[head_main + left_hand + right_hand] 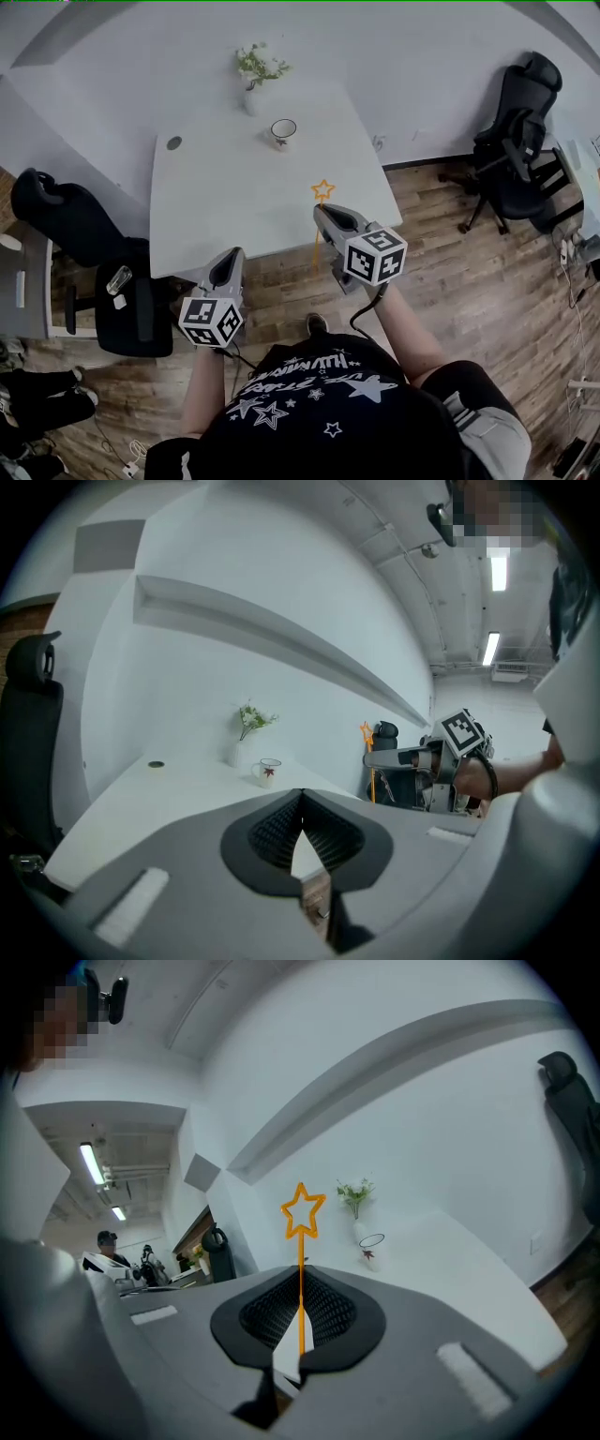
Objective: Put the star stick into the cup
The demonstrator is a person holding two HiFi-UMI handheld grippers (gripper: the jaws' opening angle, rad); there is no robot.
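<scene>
The star stick (322, 191), thin and orange with an outlined star on top, stands upright over the table's near right edge. My right gripper (324, 215) is shut on its shaft, and the star (303, 1211) rises above the closed jaws in the right gripper view. The white cup (283, 130) with a red mark sits at the table's far middle, well beyond the stick; it also shows as the cup (371, 1246) and the cup (268, 772). My left gripper (234, 256) hangs at the table's near edge, shut with nothing in it (302, 803).
A white vase of flowers (255, 81) stands just behind the cup. A small round disc (173, 142) lies at the white table's (216, 202) far left. Black office chairs stand at the left (80, 225) and right (511, 150) on the wood floor.
</scene>
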